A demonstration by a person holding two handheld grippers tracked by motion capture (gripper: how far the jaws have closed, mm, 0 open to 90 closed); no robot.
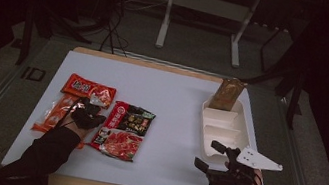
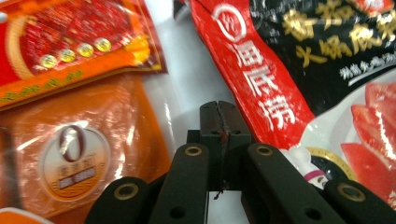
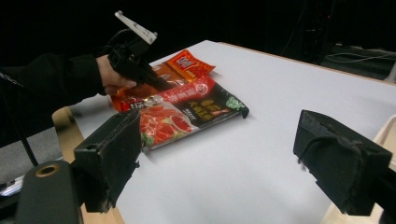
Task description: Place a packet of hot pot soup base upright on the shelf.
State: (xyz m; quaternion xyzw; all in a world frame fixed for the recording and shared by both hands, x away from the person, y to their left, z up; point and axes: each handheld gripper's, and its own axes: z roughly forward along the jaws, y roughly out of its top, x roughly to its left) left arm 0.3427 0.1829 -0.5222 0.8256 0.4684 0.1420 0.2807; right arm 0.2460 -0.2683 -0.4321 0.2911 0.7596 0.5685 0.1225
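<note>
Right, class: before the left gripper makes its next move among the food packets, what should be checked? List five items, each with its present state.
1. Left gripper jaws fully closed: ok, they meet pad to pad.
2. A packet edge caught between them: cannot tell; the tips sit over the white gap between the orange packet and the red-and-black packet.
3. Right gripper open and empty: ok.
4. White compartment tray has free compartments: ok; a brown packet stands at its far end.
5. Right gripper apart from the packets: ok, it is beside the tray.
</note>
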